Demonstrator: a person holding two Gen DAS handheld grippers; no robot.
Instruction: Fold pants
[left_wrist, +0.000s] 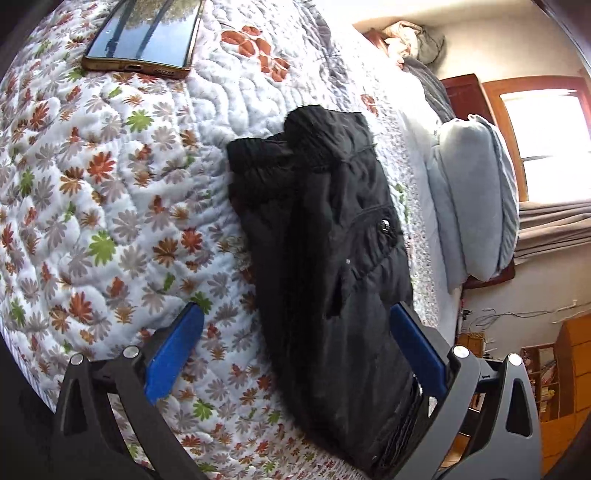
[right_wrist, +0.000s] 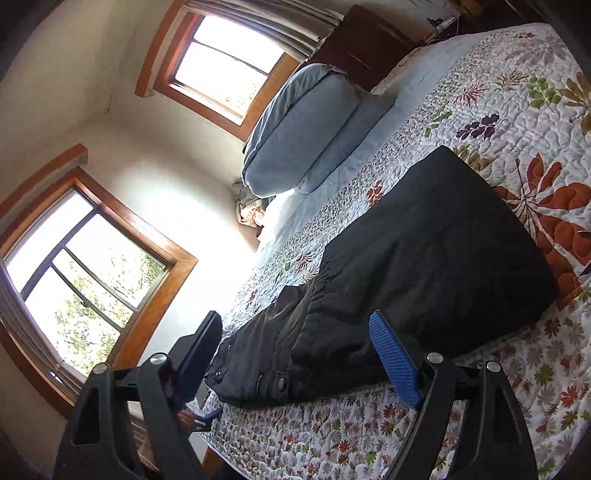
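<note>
Floral quilt (left_wrist: 110, 192) carries folded black pants (left_wrist: 325, 236) near its edge, phone (left_wrist: 144, 33) well apart; left gripper (left_wrist: 295, 343) and right gripper (right_wrist: 295, 354) both spread wide, grasping nothing, over the pants.

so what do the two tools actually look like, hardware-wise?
The left tool and right tool match: matte black angular linkage arms with triangular cutouts, silver round pivot pins, flat blue finger pads with a fine ribbed texture. No cables, markings or sleeves visible.

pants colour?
Black pants, plain with no pattern, lying on the floral quilt. Clearest in the left wrist view.
</note>
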